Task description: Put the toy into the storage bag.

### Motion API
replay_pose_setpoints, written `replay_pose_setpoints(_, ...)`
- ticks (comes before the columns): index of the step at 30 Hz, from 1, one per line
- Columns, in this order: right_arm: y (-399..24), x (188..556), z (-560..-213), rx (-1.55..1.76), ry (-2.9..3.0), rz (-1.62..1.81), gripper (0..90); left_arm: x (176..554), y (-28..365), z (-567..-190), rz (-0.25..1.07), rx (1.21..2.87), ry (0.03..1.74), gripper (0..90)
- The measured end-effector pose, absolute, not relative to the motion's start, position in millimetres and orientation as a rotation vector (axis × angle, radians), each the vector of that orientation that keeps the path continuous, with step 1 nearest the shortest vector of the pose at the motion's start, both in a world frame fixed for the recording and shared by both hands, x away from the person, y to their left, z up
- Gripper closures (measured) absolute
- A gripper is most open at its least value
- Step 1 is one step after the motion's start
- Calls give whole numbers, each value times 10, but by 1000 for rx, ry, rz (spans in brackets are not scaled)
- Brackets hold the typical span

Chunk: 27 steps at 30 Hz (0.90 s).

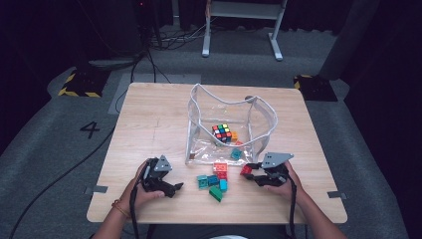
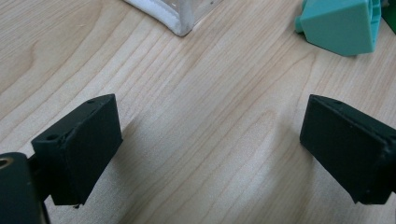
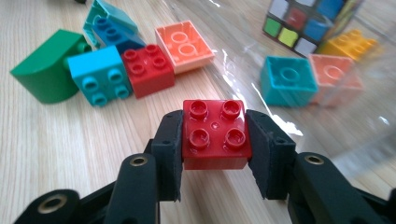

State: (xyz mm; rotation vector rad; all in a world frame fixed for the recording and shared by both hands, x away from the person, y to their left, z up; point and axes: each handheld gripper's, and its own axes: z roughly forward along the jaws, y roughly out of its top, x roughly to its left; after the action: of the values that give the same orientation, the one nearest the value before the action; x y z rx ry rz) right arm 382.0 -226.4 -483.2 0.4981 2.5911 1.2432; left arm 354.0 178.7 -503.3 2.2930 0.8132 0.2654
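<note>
Right claw (image 3: 215, 140) clamped on red brick (image 3: 215, 133), left claw (image 2: 210, 149) open, empty
Light, rigid, slick plastic; best pinched on flat side walls

A red studded brick (image 3: 215, 134) is seen between black jaws; green (image 3: 44, 65), turquoise (image 3: 100, 74) and salmon (image 3: 184, 45) bricks and a multicoloured puzzle cube (image 1: 222, 132) lie on pale wood-grain table (image 1: 149, 124).

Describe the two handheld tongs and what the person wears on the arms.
Both tongs, left and right, are black with blocky black jaws, brass-coloured rivets at the joints and a grey three-cornered plate on top. A black cable trails from each along the forearm. The forearms are sleeveless; a beaded bracelet circles the left wrist.
</note>
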Motion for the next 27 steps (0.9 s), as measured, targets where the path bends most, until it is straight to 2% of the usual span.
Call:
replay_pose_setpoints(13, -2735, 3776, -4686, 613, 2505, 1250, 588, 3540, 1789, -5035, 264, 2293, 811, 56)
replay_pose_setpoints(20, -3054, 3890, -4575, 707, 2410, 1285, 588, 3540, 1787, -5036, 263, 2289, 813, 56)
replay_pose_setpoints(27, -3178, 4001, -4384, 748, 2332, 1289, 588, 3540, 1787, -5036, 263, 2289, 814, 55)
